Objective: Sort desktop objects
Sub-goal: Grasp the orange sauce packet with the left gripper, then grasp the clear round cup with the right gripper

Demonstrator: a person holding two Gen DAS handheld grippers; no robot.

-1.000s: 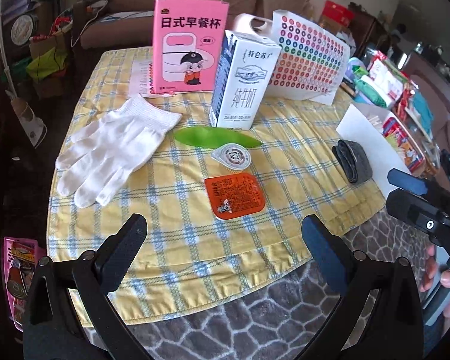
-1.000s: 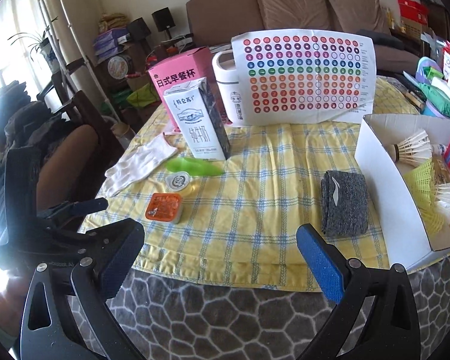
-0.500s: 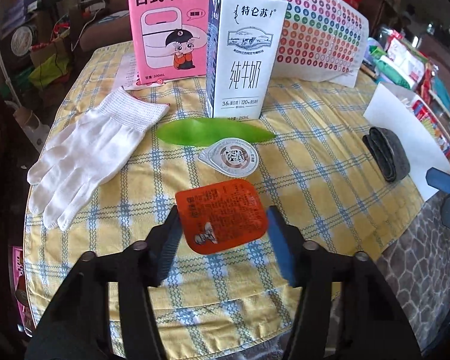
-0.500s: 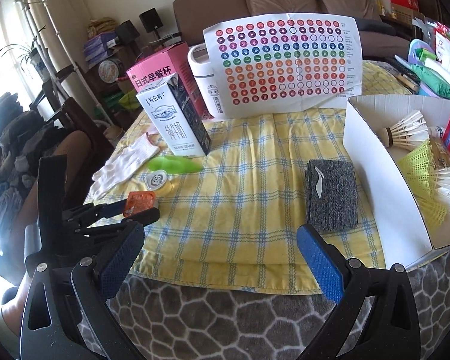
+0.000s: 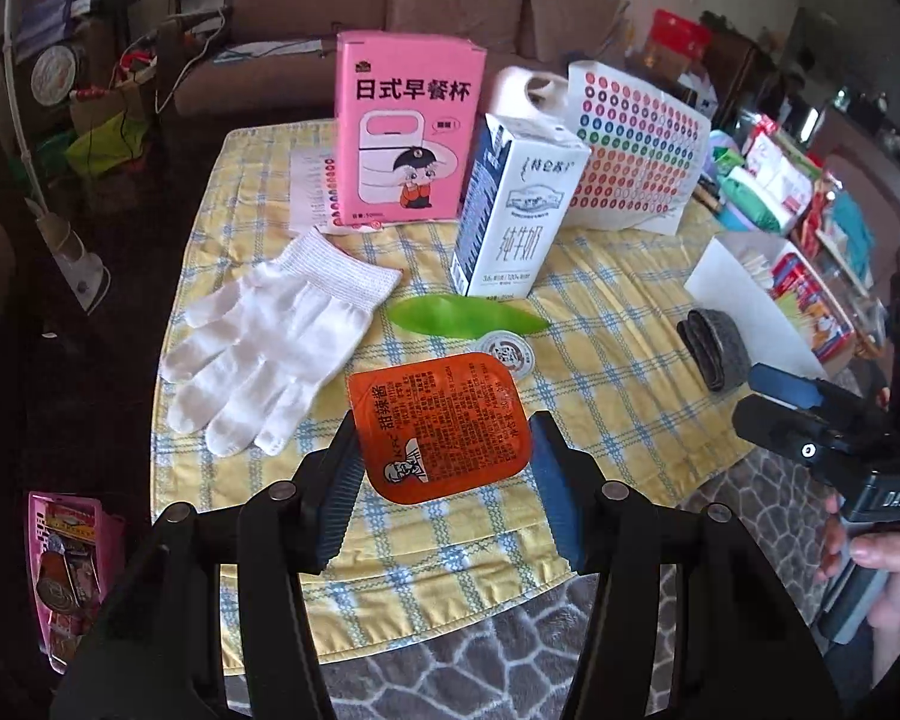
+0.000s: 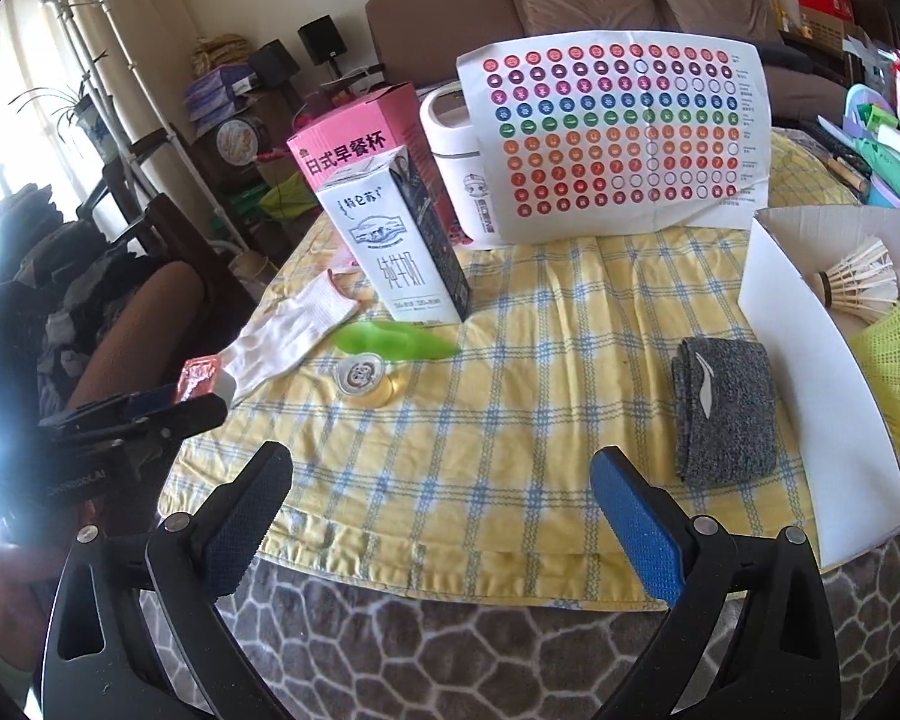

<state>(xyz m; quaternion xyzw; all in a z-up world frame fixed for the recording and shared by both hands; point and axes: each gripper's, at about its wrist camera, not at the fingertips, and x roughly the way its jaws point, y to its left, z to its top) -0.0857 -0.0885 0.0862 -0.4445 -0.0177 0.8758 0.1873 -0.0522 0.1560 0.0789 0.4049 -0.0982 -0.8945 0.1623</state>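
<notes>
Left gripper [image 5: 441, 468] is clamped on the orange sauce packet [image 5: 438, 429], held above the yellow checked cloth [image 5: 600, 384]. Just beyond lie a round sauce cup [image 5: 506, 353], green pod [image 5: 465, 317] and white glove [image 5: 276, 339]. Right gripper [image 6: 438, 522] hangs wide, holding nothing.

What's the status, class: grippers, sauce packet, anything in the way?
Left gripper shut on orange sauce packet, lifted off the cloth. Right gripper open, empty, near table edge. Glove and small cup close by, not blocking.
</notes>
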